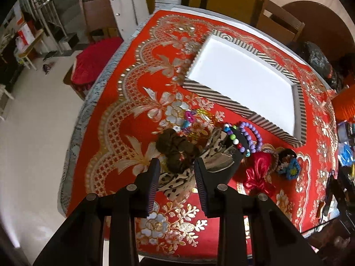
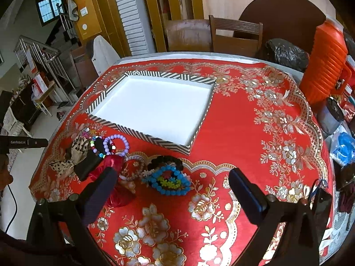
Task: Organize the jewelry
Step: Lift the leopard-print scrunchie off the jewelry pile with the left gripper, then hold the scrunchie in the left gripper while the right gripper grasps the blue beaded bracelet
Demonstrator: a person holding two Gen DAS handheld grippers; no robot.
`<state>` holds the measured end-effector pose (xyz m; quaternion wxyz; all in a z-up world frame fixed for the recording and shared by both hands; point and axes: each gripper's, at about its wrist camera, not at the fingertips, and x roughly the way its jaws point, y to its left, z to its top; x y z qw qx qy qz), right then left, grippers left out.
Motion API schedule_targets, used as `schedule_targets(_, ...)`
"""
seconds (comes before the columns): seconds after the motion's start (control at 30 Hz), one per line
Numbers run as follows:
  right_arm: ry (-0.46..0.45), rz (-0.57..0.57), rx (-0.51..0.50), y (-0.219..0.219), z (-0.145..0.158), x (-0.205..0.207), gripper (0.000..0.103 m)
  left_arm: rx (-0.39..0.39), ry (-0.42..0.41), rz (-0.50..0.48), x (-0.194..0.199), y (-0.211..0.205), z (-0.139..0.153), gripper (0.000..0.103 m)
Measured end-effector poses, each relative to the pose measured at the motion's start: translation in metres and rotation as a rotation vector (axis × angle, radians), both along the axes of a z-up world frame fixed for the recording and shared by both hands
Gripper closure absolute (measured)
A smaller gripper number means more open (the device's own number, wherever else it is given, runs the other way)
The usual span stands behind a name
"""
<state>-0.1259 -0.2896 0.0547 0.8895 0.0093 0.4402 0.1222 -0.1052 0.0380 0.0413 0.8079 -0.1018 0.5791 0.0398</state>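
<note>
Black jaws of your left gripper (image 1: 176, 173) filled the bottom of the left wrist view, parted by a modest gap with nothing clamped between them; the brown scrunchie (image 1: 175, 149) sat just beyond the tips, near the frame's centre, partly over a leopard-print scrunchie (image 1: 175, 182). Your right gripper (image 2: 175, 187) stood much wider apart, low in the right wrist view, also holding nothing, with the blue bead bracelet (image 2: 168, 180) lying between and just past its fingers.

Jewelry was heaped in a loose row across the red floral tablecloth (image 2: 233, 137): a purple bead bracelet (image 2: 117, 143) and a multicoloured one draped on a black stand (image 2: 88, 161) at mid-left, a red satin scrunchie (image 2: 115, 161) beside them, and a dark bead bracelet (image 2: 166, 160) touching the blue one. Behind the heap, in the upper middle of both views, the striped tray (image 2: 142, 134) sat with its white floor bare.

With nothing in the tray yet, you looked to be at the very start, lining up a first pick. Your left tool seemed aimed at the brown scrunchie, so the next move would likely call for lowering the tips to straddle one fold of it, closing firmly, and lifting straight up so the leopard-print piece beneath did not drag along, then carrying it toward the tray in the upper right of that view
</note>
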Motion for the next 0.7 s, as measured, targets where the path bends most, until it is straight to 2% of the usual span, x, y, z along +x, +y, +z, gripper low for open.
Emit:
schedule_targets(0.13, 0.014, 0.008, -0.019, 0.002, -0.008, 0.0, 0.0, -0.045, 0.032, -0.124, 0.001, -0.012, -0.01, 0.091)
schedule_targets(0.27, 0.033, 0.019, -0.039, 0.002, -0.019, 0.0, 0.0, -0.045, 0.088, -0.227, -0.001, -0.022, -0.028, 0.091)
schedule_targets(0.5, 0.069, 0.017, -0.062, 0.003, -0.034, -0.001, 0.002, -0.048, 0.102, -0.244, 0.001, -0.012, -0.051, 0.091)
schedule_targets(0.6, 0.105, 0.037, -0.011, 0.006, -0.04, -0.001, 0.002, -0.056, 0.088, -0.282, 0.005, -0.015, -0.055, 0.091)
schedule_targets(0.7, 0.122, 0.038, -0.019, 0.011, -0.045, 0.0, 0.011, -0.051, 0.095, -0.294, 0.013, -0.017, -0.061, 0.088)
